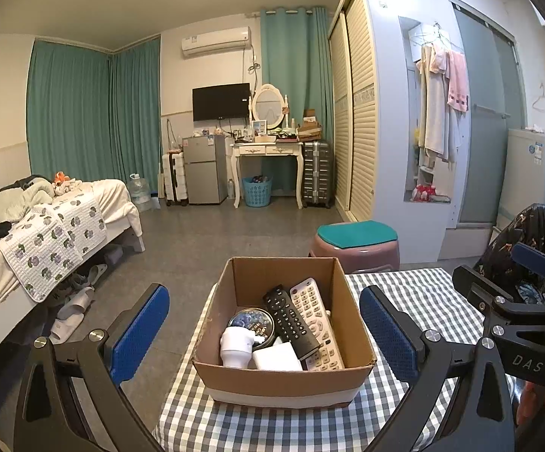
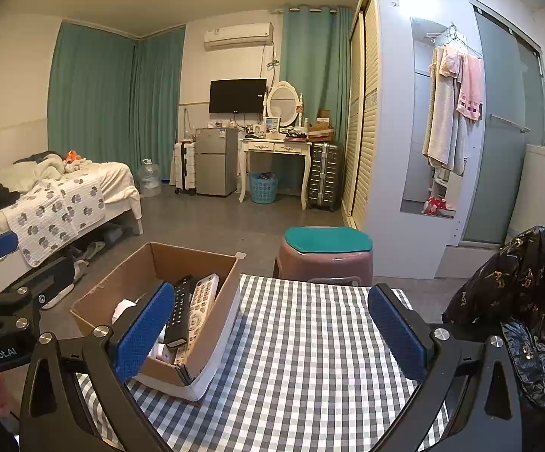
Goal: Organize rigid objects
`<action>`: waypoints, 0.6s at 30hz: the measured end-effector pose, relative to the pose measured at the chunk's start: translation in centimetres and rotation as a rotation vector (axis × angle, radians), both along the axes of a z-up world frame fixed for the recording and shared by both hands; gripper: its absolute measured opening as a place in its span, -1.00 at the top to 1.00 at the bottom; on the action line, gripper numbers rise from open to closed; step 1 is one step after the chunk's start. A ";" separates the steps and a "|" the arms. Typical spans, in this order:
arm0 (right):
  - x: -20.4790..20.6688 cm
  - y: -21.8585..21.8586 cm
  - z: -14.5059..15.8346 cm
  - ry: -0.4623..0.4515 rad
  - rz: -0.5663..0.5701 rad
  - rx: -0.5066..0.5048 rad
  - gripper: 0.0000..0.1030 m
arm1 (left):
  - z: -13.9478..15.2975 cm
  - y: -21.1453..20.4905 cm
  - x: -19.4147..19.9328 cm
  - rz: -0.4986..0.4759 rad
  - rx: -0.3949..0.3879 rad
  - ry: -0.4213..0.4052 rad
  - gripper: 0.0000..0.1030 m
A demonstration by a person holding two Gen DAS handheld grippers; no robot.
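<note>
An open cardboard box [image 1: 283, 378] stands on the left part of the checked tablecloth [image 1: 415, 301]. It holds a black remote [image 1: 289, 320], a white remote [image 1: 316, 320], a round blue tin [image 1: 251, 322], a white cylinder [image 1: 236, 346] and a white block [image 1: 276, 356]. My left gripper [image 1: 265, 331] is open, its blue pads either side of the box, above it. My right gripper [image 2: 272, 333] is open and empty over the bare cloth [image 2: 302, 339], right of the box [image 2: 159, 367]. The two remotes [image 2: 193, 309] show in the box there.
A pink stool with a green cushion [image 2: 325, 252] stands beyond the table's far edge. A black patterned bag [image 2: 528, 309] hangs at the right. A bed [image 1: 46, 233] is on the left, with slippers on the floor. The right gripper's body [image 1: 517, 301] sits right of the box.
</note>
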State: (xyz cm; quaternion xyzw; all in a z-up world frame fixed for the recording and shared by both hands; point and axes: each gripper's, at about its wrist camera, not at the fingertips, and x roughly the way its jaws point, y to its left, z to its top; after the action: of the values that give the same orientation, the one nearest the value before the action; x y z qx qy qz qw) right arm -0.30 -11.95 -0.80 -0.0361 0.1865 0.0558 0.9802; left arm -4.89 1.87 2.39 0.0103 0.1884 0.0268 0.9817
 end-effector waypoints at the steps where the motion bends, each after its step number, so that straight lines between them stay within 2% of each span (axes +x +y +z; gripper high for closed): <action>1: 0.0 0.0 0.0 0.002 0.000 -0.001 -0.99 | -0.1 0.0 0.0 -0.001 -0.001 0.000 -1.00; 18: 0.1 0.1 -0.6 0.024 0.001 -0.015 -0.99 | -0.9 -0.4 0.0 -0.015 0.008 0.018 -1.00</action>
State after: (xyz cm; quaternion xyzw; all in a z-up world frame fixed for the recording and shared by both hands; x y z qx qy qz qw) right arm -0.17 -11.83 -1.35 -0.0426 0.1984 0.0553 0.9776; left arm -4.87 1.52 1.45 0.0161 0.1968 0.0200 0.9801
